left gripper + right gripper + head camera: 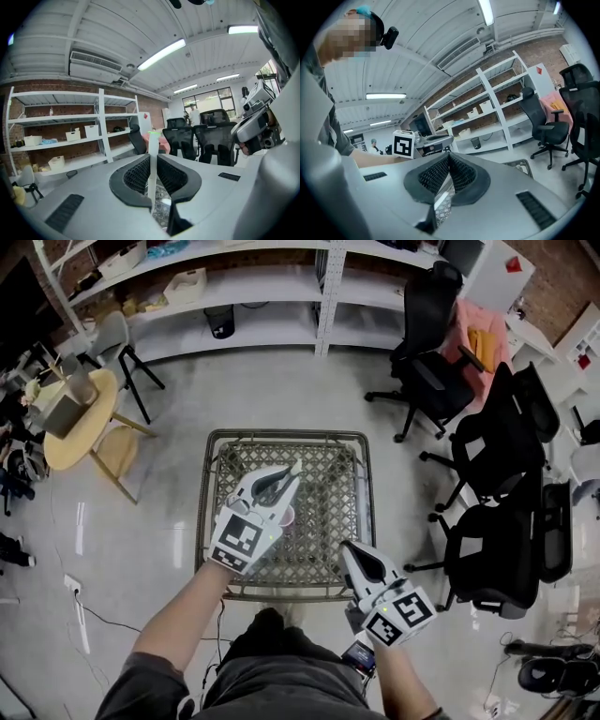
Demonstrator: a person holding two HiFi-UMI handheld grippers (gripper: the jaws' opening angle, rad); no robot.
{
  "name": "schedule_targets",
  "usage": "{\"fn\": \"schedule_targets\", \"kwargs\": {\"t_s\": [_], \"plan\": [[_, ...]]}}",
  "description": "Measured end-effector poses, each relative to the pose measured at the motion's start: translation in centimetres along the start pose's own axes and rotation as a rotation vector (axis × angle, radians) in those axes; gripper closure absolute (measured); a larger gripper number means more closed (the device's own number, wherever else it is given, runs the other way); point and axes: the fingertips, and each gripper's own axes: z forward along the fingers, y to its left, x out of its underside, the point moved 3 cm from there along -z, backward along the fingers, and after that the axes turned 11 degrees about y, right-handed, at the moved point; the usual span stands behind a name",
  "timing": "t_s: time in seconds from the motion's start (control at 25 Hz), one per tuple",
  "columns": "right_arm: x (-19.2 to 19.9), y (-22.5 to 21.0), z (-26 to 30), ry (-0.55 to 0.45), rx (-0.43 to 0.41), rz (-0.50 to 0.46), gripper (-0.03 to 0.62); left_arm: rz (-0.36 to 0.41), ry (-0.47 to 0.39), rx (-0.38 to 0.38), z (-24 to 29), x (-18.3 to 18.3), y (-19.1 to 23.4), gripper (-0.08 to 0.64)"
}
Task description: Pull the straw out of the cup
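A white straw (152, 140) with a green tip stands upright between the pads of my left gripper (153, 158), which is shut on it. In the head view the left gripper (286, 476) hangs over the wire-mesh table (330, 439), and the straw's end (296, 466) sticks out past its tips. A pinkish cup (287, 516) stands on the mesh just below and beside that gripper; the straw is clear of it. My right gripper (346, 548) hovers at the table's near right corner, away from the cup. Its pads (459, 171) meet at the tip (449, 157) with nothing held.
Black office chairs (487, 474) crowd the right side of the table. A round wooden table (80, 418) with a chair stands at the left. White shelving (281, 296) runs along the back wall. Bare floor surrounds the mesh table.
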Motion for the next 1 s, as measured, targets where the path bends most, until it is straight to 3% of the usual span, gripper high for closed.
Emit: {"fn": "schedule_targets", "kwargs": {"t_s": [0.64,1.0], "plan": [[-4.8,2.9,-2.9,-0.115,-0.011,-0.087,0.58,0.075,-0.12,-0.041,-4.9,-7.7,-1.2,0.509],[-6.9,3.2,-4.3,-0.174,-0.023,-0.114,0.58,0.089,-0.16,-0.066,-6.7,-10.2,-2.3,0.509]]}}
